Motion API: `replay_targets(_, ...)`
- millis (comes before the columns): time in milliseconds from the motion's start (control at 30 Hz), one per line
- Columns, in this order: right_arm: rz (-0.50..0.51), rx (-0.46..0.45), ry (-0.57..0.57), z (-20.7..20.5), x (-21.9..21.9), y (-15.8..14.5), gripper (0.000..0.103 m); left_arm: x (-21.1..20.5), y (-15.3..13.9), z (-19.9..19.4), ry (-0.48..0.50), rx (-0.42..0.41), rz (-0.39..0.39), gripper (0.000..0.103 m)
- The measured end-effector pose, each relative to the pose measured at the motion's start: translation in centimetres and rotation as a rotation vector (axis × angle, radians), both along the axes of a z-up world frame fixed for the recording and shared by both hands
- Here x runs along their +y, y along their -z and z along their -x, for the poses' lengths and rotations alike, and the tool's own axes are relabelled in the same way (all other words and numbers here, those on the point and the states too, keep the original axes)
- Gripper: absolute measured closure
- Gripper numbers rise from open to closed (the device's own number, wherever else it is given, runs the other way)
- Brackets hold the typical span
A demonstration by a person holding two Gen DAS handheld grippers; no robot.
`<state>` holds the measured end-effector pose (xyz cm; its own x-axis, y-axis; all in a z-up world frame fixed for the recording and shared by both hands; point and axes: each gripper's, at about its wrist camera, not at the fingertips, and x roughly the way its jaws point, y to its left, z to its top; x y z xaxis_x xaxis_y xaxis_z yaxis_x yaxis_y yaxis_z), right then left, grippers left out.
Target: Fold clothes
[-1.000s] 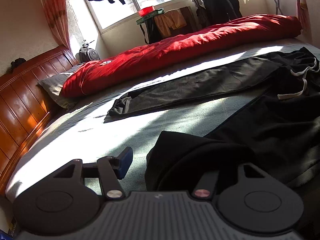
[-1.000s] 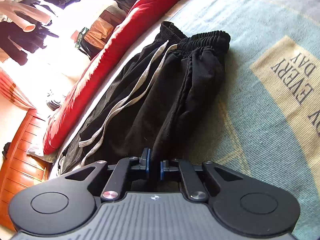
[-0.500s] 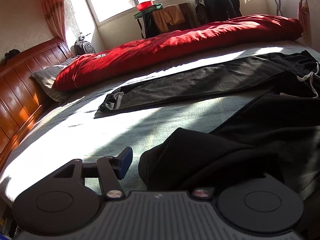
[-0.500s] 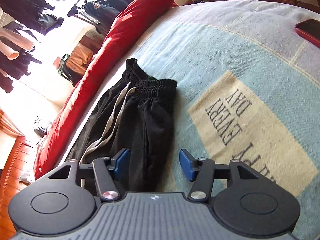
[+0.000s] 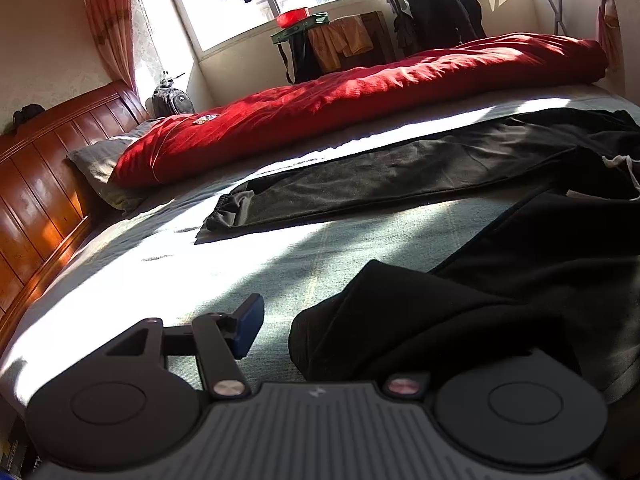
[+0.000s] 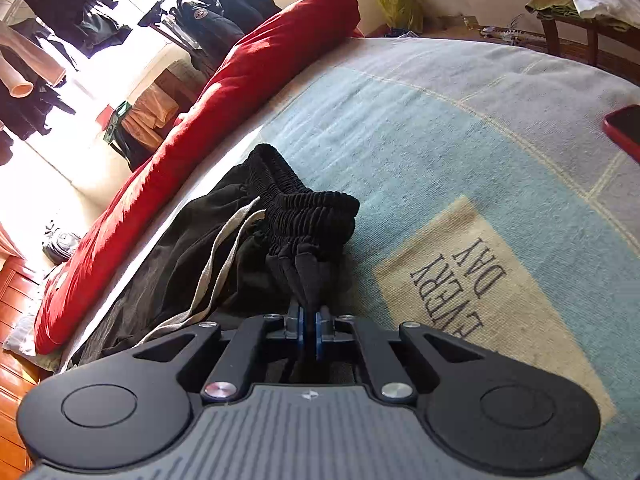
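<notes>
Black drawstring trousers (image 5: 400, 172) lie spread on the bed. In the left wrist view one leg stretches across the bed and the other leg's end (image 5: 400, 320) is bunched right in front of my left gripper (image 5: 320, 328). That gripper is open: its left finger (image 5: 248, 320) shows and the cloth hides the right one. In the right wrist view my right gripper (image 6: 308, 320) is shut on a pinch of the trousers (image 6: 308, 272) at the elastic waistband (image 6: 316, 208). The white drawstring (image 6: 216, 260) trails to the left.
A rolled red quilt (image 5: 360, 92) lies along the far side of the bed, with a grey pillow (image 5: 100, 160) and wooden headboard (image 5: 36, 184) at left. A red phone (image 6: 626, 132) lies on the blue-green bedspread (image 6: 440, 140). Clothes racks stand by the window.
My right gripper opened, moved toward the waistband, then shut on the cloth there. The left gripper stayed open and shifted slightly, with the leg end still bunched in front of it.
</notes>
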<state>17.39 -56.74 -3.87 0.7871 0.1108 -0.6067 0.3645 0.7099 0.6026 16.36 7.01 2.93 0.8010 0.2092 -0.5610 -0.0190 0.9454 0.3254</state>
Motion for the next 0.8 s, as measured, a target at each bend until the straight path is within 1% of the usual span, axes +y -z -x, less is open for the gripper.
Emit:
replay_targets(67,-0.004,0.027,0.008,0.7,-0.1,0.1,0.095,0.3,0.1,-0.4,-0.003,0.0,0.005,0.042)
replay_targets(133,0.02,0.067,0.038,0.7,-0.1,0.4,0.087,0.5,0.2,-0.7,-0.003,0.001,0.018,0.042)
replay_targets(167,0.034,0.088,0.055,0.7,-0.1,0.5,0.074,0.7,0.2,-0.9,-0.005,-0.003,0.024,0.042)
replay_targets(200,0.049,0.085,0.052,0.6,0.3,0.1,0.069,0.7,0.2,-0.9,-0.006,-0.007,0.029,0.042)
replay_targets(267,0.077,0.055,0.027,0.6,1.3,-1.1,0.068,0.7,-0.1,-0.8,0.002,-0.025,0.033,0.043)
replay_targets(467,0.161,-0.035,-0.049,0.6,4.5,-4.8,0.054,1.0,0.2,-1.2,0.024,-0.03,0.043,0.043)
replay_targets(500,0.165,-0.048,-0.092,0.1,5.6,-5.2,0.052,1.0,0.2,-1.3,0.029,-0.033,0.05,0.043)
replay_targets(567,0.156,-0.055,-0.225,-2.0,8.9,-5.2,0.051,1.0,0.2,-1.3,0.038,-0.039,0.06,0.043)
replay_targets(767,0.18,0.062,-0.43,-4.8,16.3,-1.8,0.051,1.9,0.2,-0.6,0.056,-0.048,0.067,0.043)
replay_targets(800,0.185,0.083,-0.463,-5.3,17.5,-1.3,0.05,2.3,0.3,-0.4,0.055,-0.045,0.072,0.043)
